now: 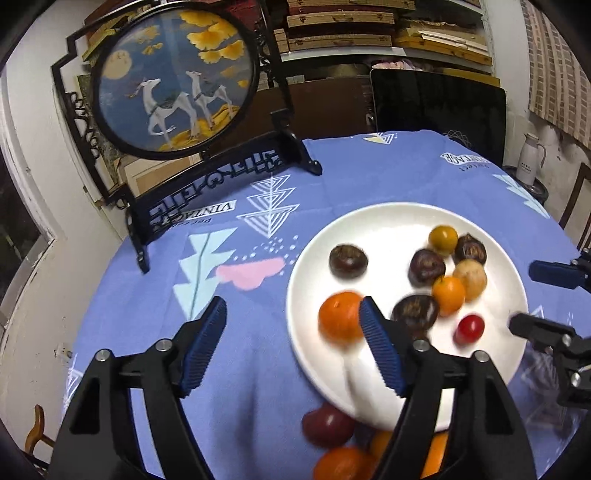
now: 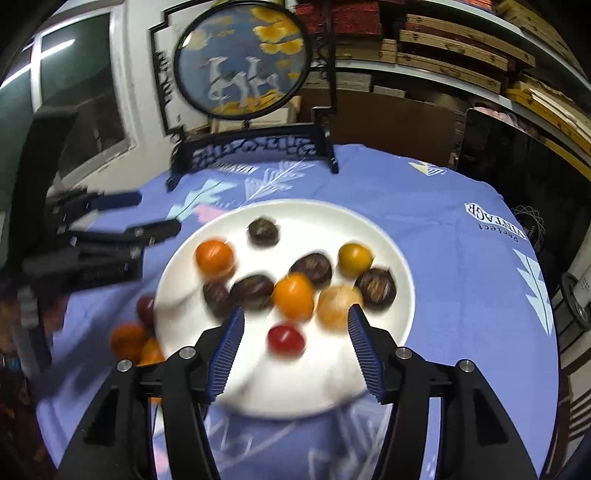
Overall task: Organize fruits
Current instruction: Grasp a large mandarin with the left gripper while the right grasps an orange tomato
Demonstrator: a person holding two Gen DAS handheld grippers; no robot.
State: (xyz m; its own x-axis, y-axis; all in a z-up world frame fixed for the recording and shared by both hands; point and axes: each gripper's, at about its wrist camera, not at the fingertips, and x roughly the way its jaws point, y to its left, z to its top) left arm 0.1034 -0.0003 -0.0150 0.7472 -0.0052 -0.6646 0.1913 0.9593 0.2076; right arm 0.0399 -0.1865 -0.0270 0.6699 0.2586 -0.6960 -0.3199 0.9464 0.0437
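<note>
A white plate [image 1: 388, 229] [image 2: 295, 380] on the blue tablecloth [image 1: 369, 173] holds several small fruits: dark brown chestnuts [image 1: 348, 260], orange tomatoes [image 1: 448, 294], a yellow one [image 1: 442, 239], a tan one [image 1: 471, 277] and a red cherry tomato [image 1: 469, 328] [image 2: 286, 339]. My left gripper [image 1: 291, 314] [image 2: 155, 214] is open at the plate's left rim, with an orange fruit [image 1: 340, 318] [image 2: 215, 257] just inside its right finger. My right gripper [image 2: 295, 315] [image 1: 522, 297] is open over the plate's near side, and the red tomato lies between its fingers, untouched. A dark red fruit [image 1: 327, 424] [image 2: 146, 308] and orange fruits [image 1: 340, 465] [image 2: 127, 341] lie on the cloth beside the plate.
A round deer picture in a black stand [image 1: 177, 81] [image 2: 240, 62] is at the table's far edge. Behind the table are a black panel [image 1: 439, 99], shelves of wooden boxes [image 1: 340, 22] and a white flask [image 1: 530, 158]. The cloth-covered table edge curves close on both sides.
</note>
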